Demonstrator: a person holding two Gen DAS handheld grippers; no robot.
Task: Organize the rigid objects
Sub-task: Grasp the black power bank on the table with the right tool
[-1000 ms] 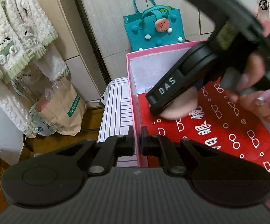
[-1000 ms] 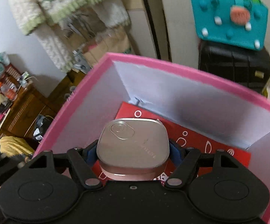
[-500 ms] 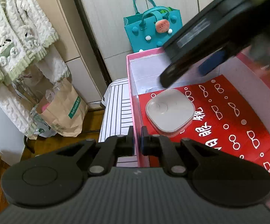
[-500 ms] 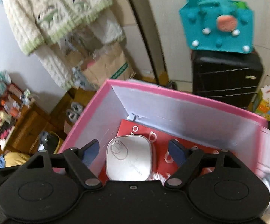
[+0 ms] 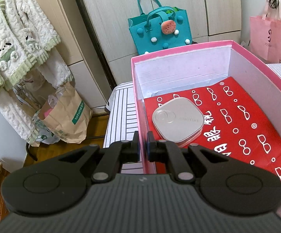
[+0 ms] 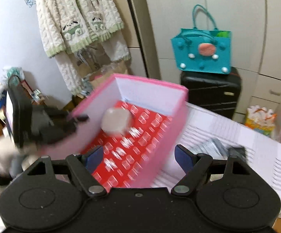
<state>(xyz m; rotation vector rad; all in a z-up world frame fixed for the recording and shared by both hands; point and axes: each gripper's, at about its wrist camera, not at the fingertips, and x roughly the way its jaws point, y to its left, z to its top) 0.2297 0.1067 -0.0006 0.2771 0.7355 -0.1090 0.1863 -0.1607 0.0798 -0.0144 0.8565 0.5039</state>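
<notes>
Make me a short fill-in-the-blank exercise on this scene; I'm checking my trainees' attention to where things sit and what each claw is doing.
1. The silver compact case lies inside the pink box on a ____ printed sheet.
2. The left claw is clamped on the box's ____ wall.
3. The right claw is ____ and holds nothing.
4. The teal felt bag sits on top of a ____ suitcase.

Missing words: red; pink; open; black

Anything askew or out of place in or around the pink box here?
Nothing stands out. The compact lies flat on the red sheet inside the pink box; the left gripper pinches the box's wall, and the right gripper is open and empty.
</notes>
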